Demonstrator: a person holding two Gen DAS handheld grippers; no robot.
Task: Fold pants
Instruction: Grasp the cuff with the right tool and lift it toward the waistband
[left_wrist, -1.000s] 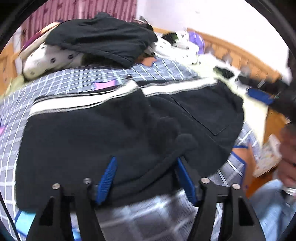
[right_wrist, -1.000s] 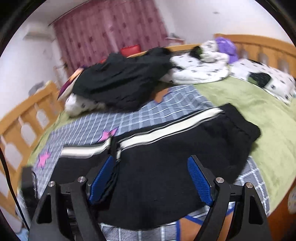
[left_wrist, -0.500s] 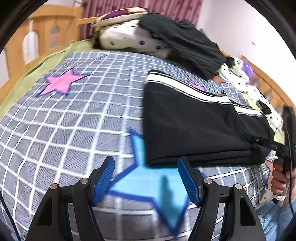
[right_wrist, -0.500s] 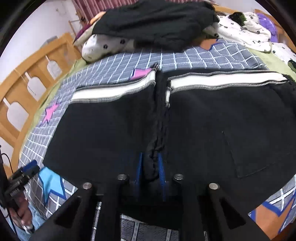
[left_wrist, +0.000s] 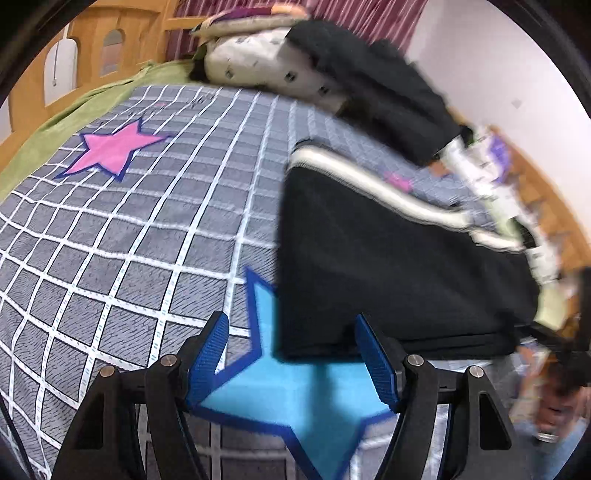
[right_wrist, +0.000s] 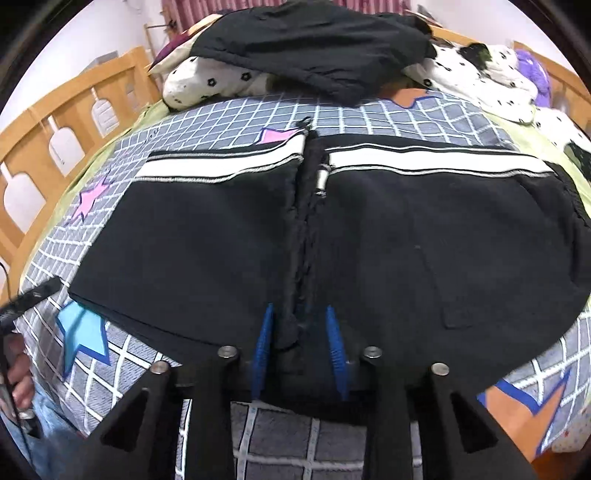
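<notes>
Black fleecy pants (right_wrist: 406, 240) with white stripes lay on the checked bedspread (left_wrist: 129, 240); right gripper (right_wrist: 300, 350) jaws were opening around their bunched middle fold, left gripper (left_wrist: 291, 363) jaws gaped empty beside them.

Bed's right side (left_wrist: 517, 192) — motion-blurred

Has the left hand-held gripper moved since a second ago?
Yes. The left hand-held gripper came off the black pants, sideways to the blue star at their edge.

Left hand-held gripper (left_wrist: 291, 363) wide apart, empty; right hand-held gripper (right_wrist: 300, 347) jaws opening.
</notes>
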